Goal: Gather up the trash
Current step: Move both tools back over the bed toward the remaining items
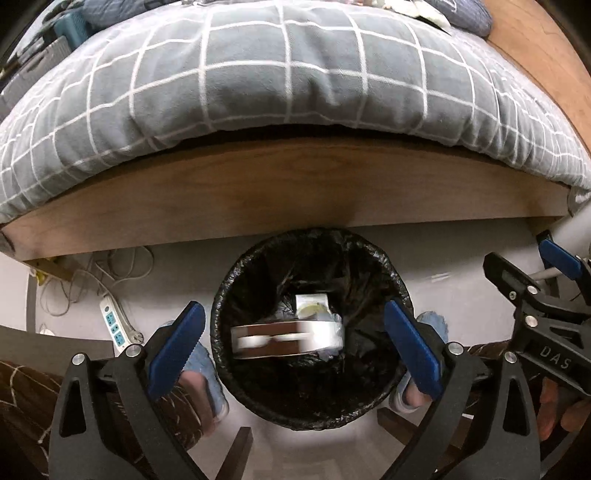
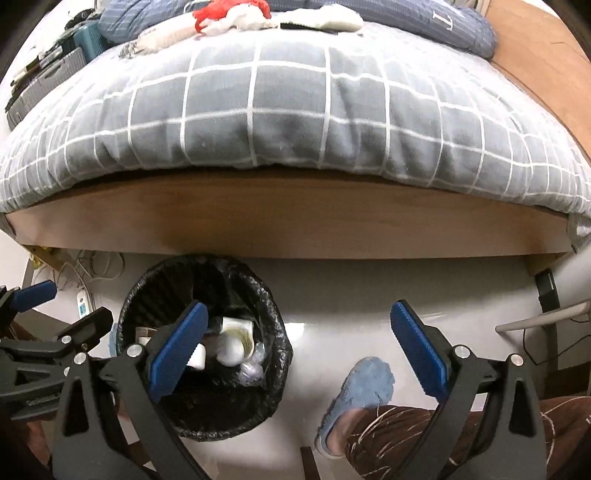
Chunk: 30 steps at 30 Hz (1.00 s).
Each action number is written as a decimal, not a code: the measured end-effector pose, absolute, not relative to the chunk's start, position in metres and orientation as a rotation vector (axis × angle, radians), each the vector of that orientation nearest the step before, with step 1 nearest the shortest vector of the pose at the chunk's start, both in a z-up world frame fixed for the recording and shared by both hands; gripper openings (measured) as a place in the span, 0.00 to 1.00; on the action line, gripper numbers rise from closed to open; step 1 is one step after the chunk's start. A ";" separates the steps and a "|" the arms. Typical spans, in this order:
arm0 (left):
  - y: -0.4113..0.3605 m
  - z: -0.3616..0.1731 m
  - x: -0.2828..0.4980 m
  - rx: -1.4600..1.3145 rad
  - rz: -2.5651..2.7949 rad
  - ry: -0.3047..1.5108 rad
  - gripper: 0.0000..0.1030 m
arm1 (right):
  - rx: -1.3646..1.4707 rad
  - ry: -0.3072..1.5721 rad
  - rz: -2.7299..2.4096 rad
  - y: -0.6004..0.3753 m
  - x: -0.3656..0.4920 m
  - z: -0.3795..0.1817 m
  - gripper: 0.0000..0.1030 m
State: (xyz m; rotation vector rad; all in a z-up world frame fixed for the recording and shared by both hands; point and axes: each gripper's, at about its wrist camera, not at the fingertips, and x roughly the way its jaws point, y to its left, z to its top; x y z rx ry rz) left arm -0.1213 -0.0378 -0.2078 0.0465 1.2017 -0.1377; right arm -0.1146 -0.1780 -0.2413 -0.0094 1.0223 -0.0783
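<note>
Left gripper [image 1: 295,347]: hangs right over the trash bin [image 1: 221,317], pointing steeply down. Blue fingers [image 1: 177,347] spread wide, nothing pinched between them.
Falling box: a blurry brown and white box [image 1: 269,339] sits between the open fingers in the left wrist view, over the bin's mouth. Neither pad touches it. It's smeared enough that I can't tell what it is.
Trash bin: round, lined with a black bag, on the pale floor [image 1: 443,266] right against the wooden bed frame [image 1: 280,192]. Already some stuff inside: a white carton [image 1: 312,304], plus a white cup [image 2: 232,350] and crumpled clear plastic [image 2: 251,371] showing in the right wrist view.
Right gripper [image 2: 295,350]: off to the right of the bin, over bare floor. Fingers released and wide apart, empty. Its left finger [image 2: 177,347] overlaps the bin in its own view.
Person: blue fuzzy slippers [image 2: 362,387] either side of the bin, brown patterned trousers [image 2: 406,432].
Bed: grey checked duvet [image 2: 280,110] hanging over the frame edge, and on top at the far side something red [image 2: 221,11] and white, maybe more trash, too far to tell.
Floor clutter: white power strip [image 1: 112,325] and tangled cables [image 1: 92,273] left of the bin, under the bed edge.
</note>
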 end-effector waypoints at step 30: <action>-0.024 -0.065 -0.072 -0.015 -0.136 0.822 0.94 | -0.030 0.620 -0.091 -0.184 -0.083 -0.102 0.93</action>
